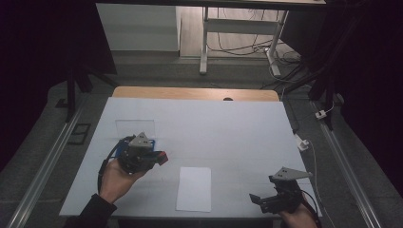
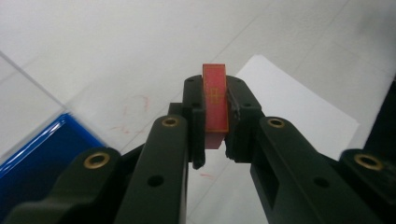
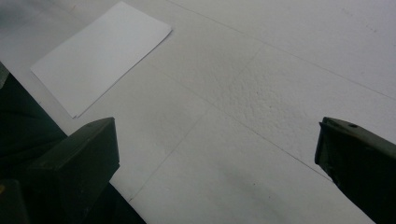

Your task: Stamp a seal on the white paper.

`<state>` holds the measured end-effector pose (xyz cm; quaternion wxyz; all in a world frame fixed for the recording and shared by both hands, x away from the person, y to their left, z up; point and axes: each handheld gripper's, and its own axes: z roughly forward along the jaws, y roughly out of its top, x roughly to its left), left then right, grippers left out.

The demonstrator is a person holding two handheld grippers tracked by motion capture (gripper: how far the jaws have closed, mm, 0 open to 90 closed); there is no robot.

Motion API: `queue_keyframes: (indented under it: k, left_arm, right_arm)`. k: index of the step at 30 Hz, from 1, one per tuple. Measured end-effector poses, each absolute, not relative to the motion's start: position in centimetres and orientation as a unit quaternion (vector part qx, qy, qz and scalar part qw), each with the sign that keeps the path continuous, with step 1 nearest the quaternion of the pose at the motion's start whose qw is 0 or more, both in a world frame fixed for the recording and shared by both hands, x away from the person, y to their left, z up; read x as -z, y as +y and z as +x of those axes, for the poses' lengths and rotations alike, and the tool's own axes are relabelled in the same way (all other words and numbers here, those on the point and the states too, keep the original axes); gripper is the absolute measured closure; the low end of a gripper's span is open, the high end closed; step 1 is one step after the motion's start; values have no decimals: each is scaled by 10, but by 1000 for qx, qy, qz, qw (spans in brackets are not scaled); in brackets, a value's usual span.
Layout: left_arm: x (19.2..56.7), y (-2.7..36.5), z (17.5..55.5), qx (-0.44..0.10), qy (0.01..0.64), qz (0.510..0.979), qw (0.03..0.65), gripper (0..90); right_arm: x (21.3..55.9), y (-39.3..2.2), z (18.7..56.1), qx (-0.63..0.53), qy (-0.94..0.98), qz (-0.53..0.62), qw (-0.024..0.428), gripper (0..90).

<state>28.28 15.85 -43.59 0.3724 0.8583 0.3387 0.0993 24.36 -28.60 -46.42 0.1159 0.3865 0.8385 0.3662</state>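
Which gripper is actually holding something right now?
The left gripper: shut on a flat red card with gold markings. The right gripper has wide-open, empty jaws.

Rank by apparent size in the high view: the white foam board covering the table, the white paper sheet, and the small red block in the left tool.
1. White foam board, by far the largest.
2. White paper sheet.
3. Small red block, clamped in the left tool, smallest.

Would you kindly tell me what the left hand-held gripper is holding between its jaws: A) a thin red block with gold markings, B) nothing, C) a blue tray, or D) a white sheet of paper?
A: the left hand-held gripper is shut on the thin red block.
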Motion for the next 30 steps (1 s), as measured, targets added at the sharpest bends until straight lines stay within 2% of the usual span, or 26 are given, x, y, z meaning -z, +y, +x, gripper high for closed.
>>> queue_keyframes:
  k: [30]
  left_arm:
    - [461,88,280,-57,262,896,355,793]
  right_arm:
    - [464,-286,244,-363,839,387,116,0]
